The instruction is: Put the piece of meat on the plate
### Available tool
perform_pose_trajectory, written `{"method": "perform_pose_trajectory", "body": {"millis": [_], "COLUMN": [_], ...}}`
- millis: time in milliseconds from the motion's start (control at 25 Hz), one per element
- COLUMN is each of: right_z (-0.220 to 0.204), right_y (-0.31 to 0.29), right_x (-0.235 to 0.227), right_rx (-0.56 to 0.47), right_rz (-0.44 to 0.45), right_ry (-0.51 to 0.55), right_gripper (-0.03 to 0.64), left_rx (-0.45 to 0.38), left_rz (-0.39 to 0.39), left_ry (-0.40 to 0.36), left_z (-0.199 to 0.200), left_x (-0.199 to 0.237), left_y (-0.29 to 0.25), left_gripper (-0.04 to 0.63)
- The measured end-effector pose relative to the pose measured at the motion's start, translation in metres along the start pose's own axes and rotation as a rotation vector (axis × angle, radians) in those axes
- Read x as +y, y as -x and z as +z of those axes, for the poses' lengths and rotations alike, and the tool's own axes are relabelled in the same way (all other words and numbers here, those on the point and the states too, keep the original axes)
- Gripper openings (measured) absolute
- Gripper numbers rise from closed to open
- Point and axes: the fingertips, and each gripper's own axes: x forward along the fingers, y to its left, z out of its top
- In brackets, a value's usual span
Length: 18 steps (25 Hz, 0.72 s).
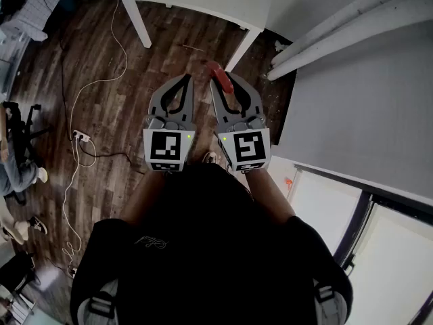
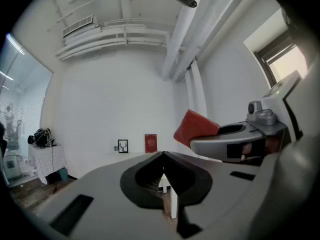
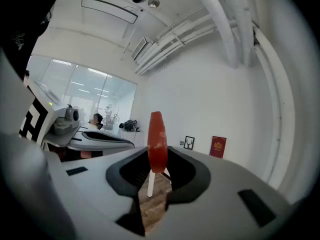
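The right gripper (image 3: 158, 164) pinches the piece of meat (image 3: 157, 136) edge-on between its jaws. The meat is a red slab sticking out past the tips, held in the air over the wooden floor (image 1: 101, 73). Just to its left, the left gripper (image 2: 162, 156) is pressed together with nothing in it. Farther off stands a white table (image 1: 223, 2), and a white cable (image 1: 73, 110) trails across the floor at left.

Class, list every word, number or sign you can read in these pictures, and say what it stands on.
No text can be read.
Red plaque on the wall: print too small.
Script on the person's black shirt: blurred.
Marker cubes: black-and-white patterns only, no words.
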Motion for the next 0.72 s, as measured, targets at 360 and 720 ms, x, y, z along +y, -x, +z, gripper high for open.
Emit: {"method": "perform_pose_trajectory", "body": {"millis": [360, 720], "right_z": [-0.001, -0.026], "right_y": [-0.001, -0.016], "right_x": [0.014, 0.047], "right_rx": [-0.003, 0.076], "right_rz": [0.023, 0.104], "right_ry": [0.011, -0.002], "right_gripper": [0.103, 0.101], "left_rx": [0.023, 0.102], "left_rz": [0.027, 0.091], "left_ry": [0.023, 0.075], "left_z": [-0.012, -0.048], "left_x": [0.012, 0.045], "left_y": [0.013, 0.045], "left_gripper": [0.003, 0.003]}}
